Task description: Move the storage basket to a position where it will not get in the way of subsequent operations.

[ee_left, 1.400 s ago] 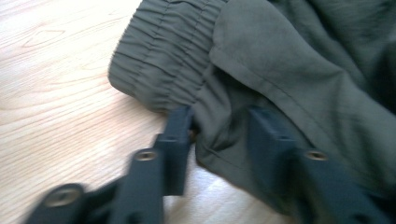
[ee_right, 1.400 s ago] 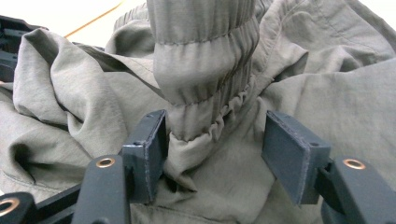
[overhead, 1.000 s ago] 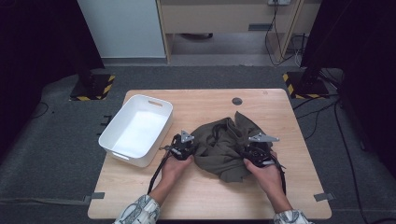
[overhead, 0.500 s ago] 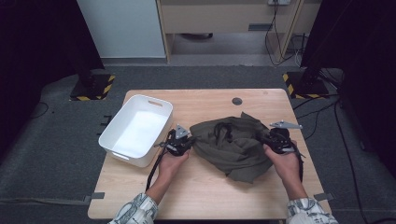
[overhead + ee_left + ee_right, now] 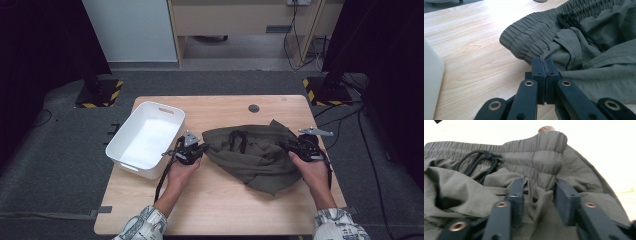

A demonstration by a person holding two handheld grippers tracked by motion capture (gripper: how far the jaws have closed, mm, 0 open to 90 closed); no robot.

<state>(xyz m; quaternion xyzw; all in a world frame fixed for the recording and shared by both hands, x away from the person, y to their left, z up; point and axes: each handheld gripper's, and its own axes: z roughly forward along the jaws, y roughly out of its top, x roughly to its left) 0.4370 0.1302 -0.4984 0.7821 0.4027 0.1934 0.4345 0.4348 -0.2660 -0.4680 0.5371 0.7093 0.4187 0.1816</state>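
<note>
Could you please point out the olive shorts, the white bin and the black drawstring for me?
olive shorts (image 5: 260,160): high view, middle of the fabric.
white bin (image 5: 131,167): high view, near rim.
black drawstring (image 5: 569,20): left gripper view, knot at the waistband.

A lab or test room is suggested: a bare wooden table (image 5: 225,210) is set on grey carpet (image 5: 60,165), with tape strips at its near corners. Black stands on hazard-striped bases (image 5: 102,95) are placed beyond the far corners, and cables (image 5: 350,115) are trailed across the floor.
</note>
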